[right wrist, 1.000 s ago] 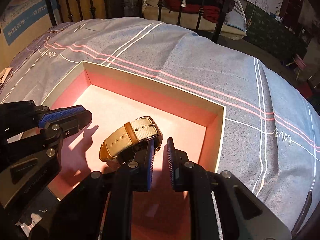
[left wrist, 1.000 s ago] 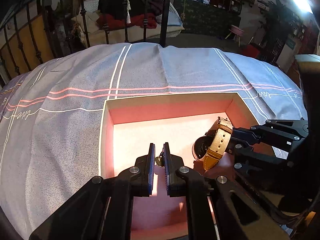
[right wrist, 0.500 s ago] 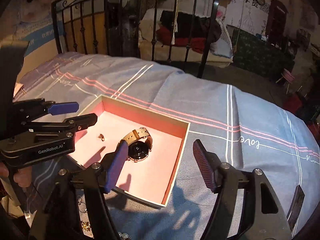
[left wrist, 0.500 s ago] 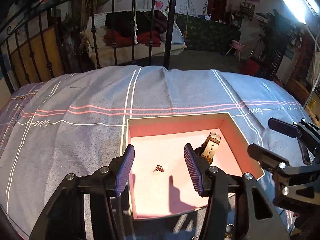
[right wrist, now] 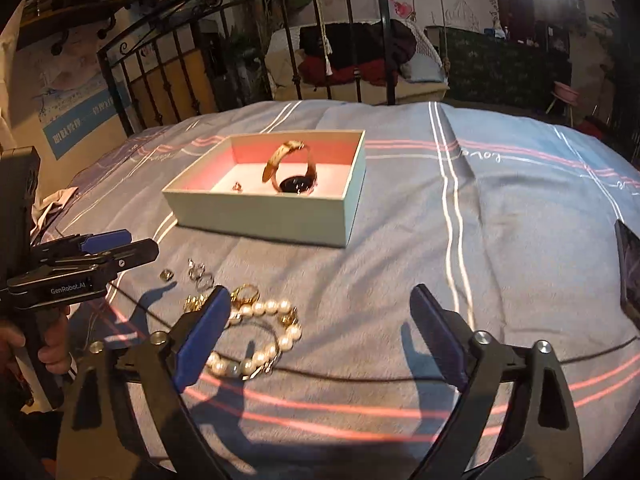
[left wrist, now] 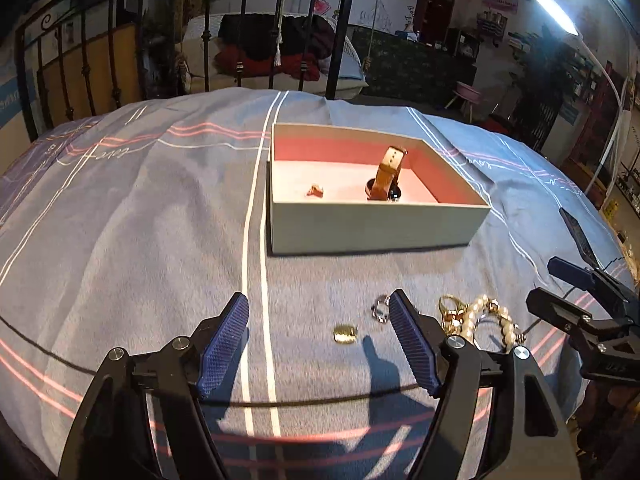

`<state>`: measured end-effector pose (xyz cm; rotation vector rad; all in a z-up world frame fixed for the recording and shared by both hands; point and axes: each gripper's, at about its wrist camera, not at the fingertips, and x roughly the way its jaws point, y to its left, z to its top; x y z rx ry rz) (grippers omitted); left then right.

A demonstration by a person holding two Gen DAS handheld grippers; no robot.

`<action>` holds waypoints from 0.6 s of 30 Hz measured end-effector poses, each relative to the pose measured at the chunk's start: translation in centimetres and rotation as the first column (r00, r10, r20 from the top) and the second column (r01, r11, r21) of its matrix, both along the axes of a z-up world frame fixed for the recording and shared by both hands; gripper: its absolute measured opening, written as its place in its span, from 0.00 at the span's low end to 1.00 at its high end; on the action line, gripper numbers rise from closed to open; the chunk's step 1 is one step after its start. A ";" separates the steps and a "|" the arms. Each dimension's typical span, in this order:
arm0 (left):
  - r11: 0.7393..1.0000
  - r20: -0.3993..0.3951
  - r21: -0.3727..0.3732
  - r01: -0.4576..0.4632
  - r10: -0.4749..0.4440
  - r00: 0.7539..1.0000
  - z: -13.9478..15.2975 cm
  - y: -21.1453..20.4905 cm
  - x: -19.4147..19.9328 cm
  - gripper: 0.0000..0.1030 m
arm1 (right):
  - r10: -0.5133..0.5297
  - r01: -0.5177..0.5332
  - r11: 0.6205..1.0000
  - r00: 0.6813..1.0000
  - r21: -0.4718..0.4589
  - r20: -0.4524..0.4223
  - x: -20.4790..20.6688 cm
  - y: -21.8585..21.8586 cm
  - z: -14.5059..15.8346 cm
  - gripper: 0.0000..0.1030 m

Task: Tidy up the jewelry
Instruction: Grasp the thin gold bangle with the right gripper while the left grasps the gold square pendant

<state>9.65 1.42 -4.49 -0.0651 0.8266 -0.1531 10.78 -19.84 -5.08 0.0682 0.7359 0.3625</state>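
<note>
A pale box with a pink lining (left wrist: 376, 222) (right wrist: 260, 220) sits on the bed. Inside it lie a tan-strapped watch (left wrist: 386, 178) (right wrist: 290, 170) and a small earring (left wrist: 316, 191) (right wrist: 237, 187). On the bedspread in front lie a pearl bracelet (left wrist: 490, 316) (right wrist: 260, 332), a gold ring (left wrist: 345, 334) (right wrist: 167, 275), silver rings (left wrist: 380, 307) (right wrist: 200, 274) and gold pieces (right wrist: 244, 294). My left gripper (left wrist: 318, 332) is open and empty above the gold ring. My right gripper (right wrist: 320, 320) is open and empty, its left finger over the pearls.
The grey-blue striped bedspread (left wrist: 140, 220) covers the bed. A black iron bed frame (left wrist: 208, 32) stands behind it. A dark phone (right wrist: 630, 264) (left wrist: 576, 232) lies at the right edge.
Both grippers have let go of the earring and the watch in the box, opened, and pulled back toward me, bringing the loose jewelry in front of the box into view.
</note>
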 end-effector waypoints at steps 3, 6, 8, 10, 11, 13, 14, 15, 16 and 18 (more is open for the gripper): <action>0.999 0.006 0.033 0.021 -0.021 1.000 -0.6 -0.8 -1.1 0.69 | 0.025 -0.025 1.000 0.999 -0.006 -0.021 -1.4 1.0 -1.1 0.65; 0.996 0.014 0.075 0.051 -0.052 0.999 -0.9 -1.7 -1.4 0.69 | 0.044 -0.045 0.998 0.998 -0.040 -0.034 -1.7 1.7 -1.6 0.55; 0.995 0.017 0.087 0.056 -0.058 0.998 -1.0 -1.9 -1.3 0.69 | 0.051 -0.052 0.998 0.997 -0.029 -0.053 -1.5 1.9 -1.7 0.38; 0.995 0.016 0.087 0.057 -0.058 0.998 -1.2 -1.9 -1.3 0.69 | 0.058 -0.059 0.998 0.996 -0.012 -0.071 -1.4 1.8 -1.9 0.31; 0.995 0.014 0.086 0.056 -0.057 0.998 -1.3 -1.9 -1.3 0.69 | 0.062 -0.063 0.998 0.995 -0.013 -0.077 -1.4 1.9 -1.9 0.28; 0.995 0.009 0.084 0.053 -0.054 0.998 -1.5 -1.9 -1.2 0.68 | 0.072 -0.073 0.997 0.994 -0.008 -0.083 -1.5 2.1 -2.1 0.21; 0.995 0.008 0.082 0.053 -0.054 0.999 -1.6 -1.8 -1.2 0.68 | 0.076 -0.077 0.997 0.993 -0.009 -0.086 -1.5 2.2 -2.1 0.19; 0.995 0.004 0.080 0.054 -0.054 0.999 -1.7 -1.8 -1.2 0.68 | 0.075 -0.076 0.997 0.993 -0.014 -0.086 -1.6 2.3 -2.2 0.19; 0.995 0.001 0.079 0.053 -0.054 0.999 -1.8 -1.7 -1.1 0.68 | 0.075 -0.077 0.997 0.993 -0.014 -0.086 -1.7 2.3 -2.2 0.18; 0.996 -0.002 0.073 0.050 -0.050 0.999 -1.8 -1.6 -1.0 0.68 | 0.074 -0.075 0.997 0.994 -0.006 -0.082 -1.7 2.2 -2.0 0.14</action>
